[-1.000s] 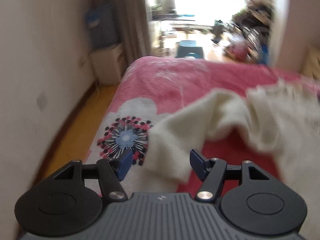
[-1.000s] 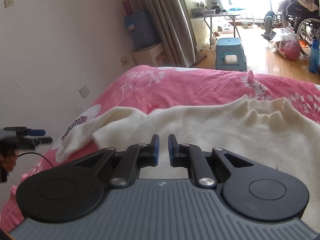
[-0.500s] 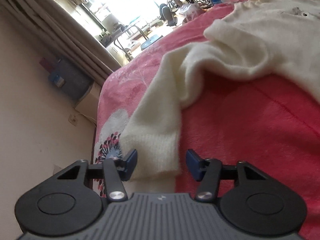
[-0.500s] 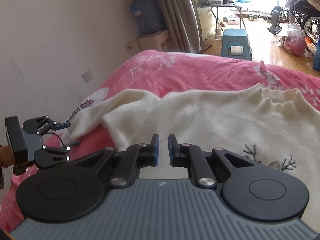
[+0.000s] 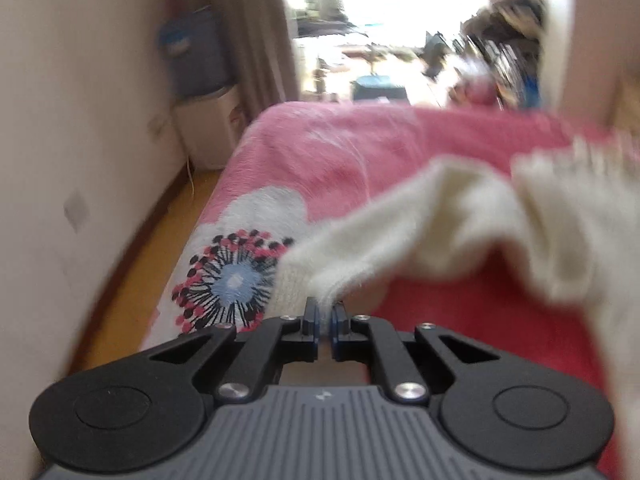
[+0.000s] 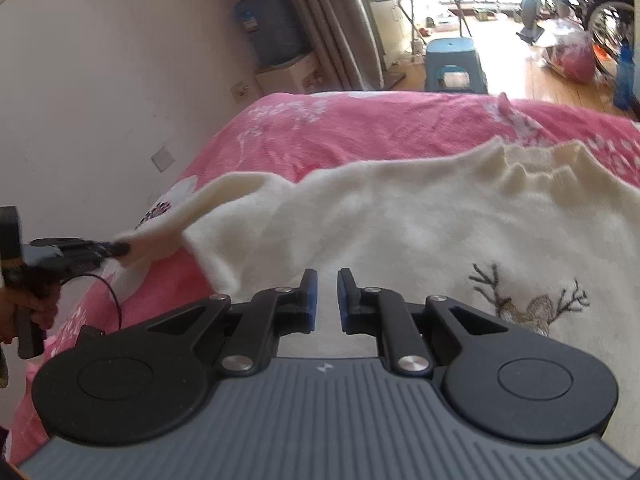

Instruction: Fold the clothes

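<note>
On the pink bed [image 6: 360, 128], the cream sweater [image 6: 420, 232] is lying chest-up. The left claw [image 5: 325, 314] is clenching the sleeve cuff [image 5: 298, 280], lifting it clear, likely for folding inward. The right claw [image 6: 323, 294] is hovering over the body, slightly parted and grasping nothing, probably ready to pin it.

Right tongs [image 6: 323, 294] slightly parted above cream sweater [image 6: 400, 224]

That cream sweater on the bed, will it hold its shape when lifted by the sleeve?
Probably not: the sleeve sags from the left gripper. The sweater looks soft and limp, rumpling on the pink bedspread.
</note>
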Tool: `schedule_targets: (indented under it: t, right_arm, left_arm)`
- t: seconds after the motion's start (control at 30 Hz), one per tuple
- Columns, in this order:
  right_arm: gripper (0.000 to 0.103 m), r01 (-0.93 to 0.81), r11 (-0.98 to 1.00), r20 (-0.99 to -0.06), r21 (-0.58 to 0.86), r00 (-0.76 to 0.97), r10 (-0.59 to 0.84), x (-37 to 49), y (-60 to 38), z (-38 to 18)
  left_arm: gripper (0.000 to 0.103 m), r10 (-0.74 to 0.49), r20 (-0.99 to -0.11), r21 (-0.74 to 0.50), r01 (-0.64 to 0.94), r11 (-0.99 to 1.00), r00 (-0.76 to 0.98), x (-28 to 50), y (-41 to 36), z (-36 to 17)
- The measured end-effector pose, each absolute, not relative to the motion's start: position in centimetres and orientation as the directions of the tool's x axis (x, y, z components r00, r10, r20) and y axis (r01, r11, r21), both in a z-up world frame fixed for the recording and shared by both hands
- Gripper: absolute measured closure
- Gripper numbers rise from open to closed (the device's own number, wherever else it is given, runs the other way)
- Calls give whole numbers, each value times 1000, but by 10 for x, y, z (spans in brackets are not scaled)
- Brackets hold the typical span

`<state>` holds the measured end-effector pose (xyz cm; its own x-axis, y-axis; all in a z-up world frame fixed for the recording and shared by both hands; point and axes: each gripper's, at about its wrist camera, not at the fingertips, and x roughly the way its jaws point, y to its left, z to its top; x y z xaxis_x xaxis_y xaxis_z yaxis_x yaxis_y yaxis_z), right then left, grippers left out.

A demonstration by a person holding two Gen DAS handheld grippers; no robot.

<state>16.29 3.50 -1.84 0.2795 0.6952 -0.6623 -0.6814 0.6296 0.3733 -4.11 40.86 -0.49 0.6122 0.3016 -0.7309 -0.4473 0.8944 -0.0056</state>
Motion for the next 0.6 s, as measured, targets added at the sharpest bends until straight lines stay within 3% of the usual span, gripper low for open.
schedule_targets:
  t: [0.13, 0.27, 0.37, 0.6]
  right_arm:
    - [90, -667, 643, -674, 376, 279, 684, 166, 35, -26]
    - [89, -669, 639, -672, 379, 276, 687, 166, 36, -28]
    - [88, -675, 636, -675, 373, 273, 685, 167, 37, -31]
    - [88, -665, 639, -687, 387, 255, 681, 171, 41, -43]
  left_arm:
    - [97, 243, -712, -297, -596, 746, 659, -47, 454, 11]
    - [97, 255, -684, -436, -664, 608, 683, -40, 493, 14]
    - [97, 267, -681, -476, -690, 546, 682, -36, 518, 14]
    - [98, 354, -721, -436, -788, 435, 595, -34, 566, 7]
